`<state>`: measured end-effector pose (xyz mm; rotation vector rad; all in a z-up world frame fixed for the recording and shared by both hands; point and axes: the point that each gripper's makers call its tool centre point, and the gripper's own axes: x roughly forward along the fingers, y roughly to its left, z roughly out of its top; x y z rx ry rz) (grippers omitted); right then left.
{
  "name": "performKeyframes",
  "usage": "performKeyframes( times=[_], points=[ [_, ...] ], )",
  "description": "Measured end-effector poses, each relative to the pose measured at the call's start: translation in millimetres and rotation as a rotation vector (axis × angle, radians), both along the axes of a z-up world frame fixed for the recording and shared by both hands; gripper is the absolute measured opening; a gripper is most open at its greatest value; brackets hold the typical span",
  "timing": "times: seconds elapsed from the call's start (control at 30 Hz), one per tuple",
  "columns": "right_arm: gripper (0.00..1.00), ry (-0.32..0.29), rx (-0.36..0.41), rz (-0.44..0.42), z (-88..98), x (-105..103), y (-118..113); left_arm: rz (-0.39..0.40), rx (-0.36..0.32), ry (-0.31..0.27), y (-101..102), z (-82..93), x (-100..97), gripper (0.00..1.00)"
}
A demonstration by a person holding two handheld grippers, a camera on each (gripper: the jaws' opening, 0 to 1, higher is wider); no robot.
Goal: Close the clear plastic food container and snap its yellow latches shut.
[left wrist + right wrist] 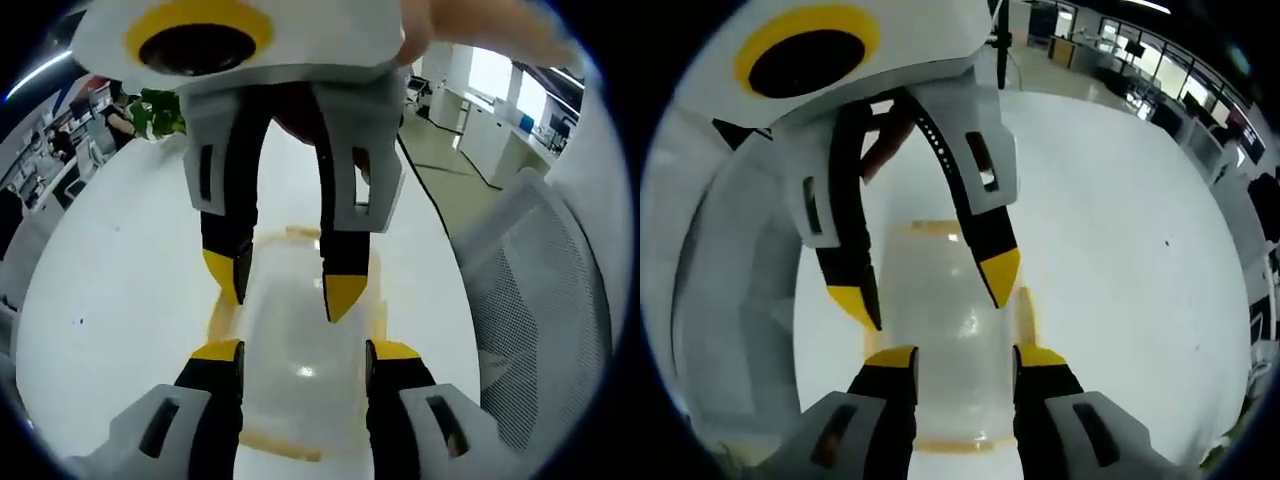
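A clear plastic container (pixel 300 375) with its lid on lies on the white table (pixel 120 290). Yellow latches (pixel 378 315) run along its edges, and I cannot tell whether they are snapped down. My left gripper (pixel 305 352) is open, its yellow-tipped jaws hovering over the near part of the lid. Facing it from above, my right gripper (pixel 287 290) is also open over the far part. In the right gripper view the container (pixel 940 340) lies between my right gripper (pixel 965 358) and the opposing left gripper (pixel 930 290), with a yellow latch (pixel 1026 305) on its right side.
A white mesh chair (pixel 545 300) stands close to the table's right edge and shows again as the chair (pixel 725 300). A green plant (pixel 160 112) and office desks (pixel 500 130) stand behind. A hand (pixel 490 30) holds the right gripper.
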<state>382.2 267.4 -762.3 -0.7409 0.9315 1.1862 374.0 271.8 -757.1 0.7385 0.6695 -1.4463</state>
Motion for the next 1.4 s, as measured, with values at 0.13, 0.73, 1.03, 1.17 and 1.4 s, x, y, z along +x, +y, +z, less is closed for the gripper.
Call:
performKeyframes(
  times=[0.13,0.73,1.03,1.17,1.4],
  points=[
    [0.36,-0.004,0.0,0.001,0.0,1.3,-0.3,-0.009,0.006,0.002,0.4,-1.4,-1.0,0.48],
    [0.41,-0.001,-0.007,0.006,2.7,15.2,0.6,-0.029,0.015,-0.022,-0.3,-5.4,-15.8,0.56],
    [0.44,0.025,-0.041,0.047,-4.1,14.1,1.0,-0.061,0.038,-0.089,0.3,-10.7,-20.3,0.6],
    [0.45,0.035,-0.049,0.053,-5.0,16.8,1.9,-0.063,0.04,-0.109,0.6,-12.1,-22.6,0.62],
    [0.46,0.077,-0.074,0.073,-8.0,16.7,1.8,-0.08,0.061,-0.185,1.3,-16.0,-24.5,0.65]
  ],
)
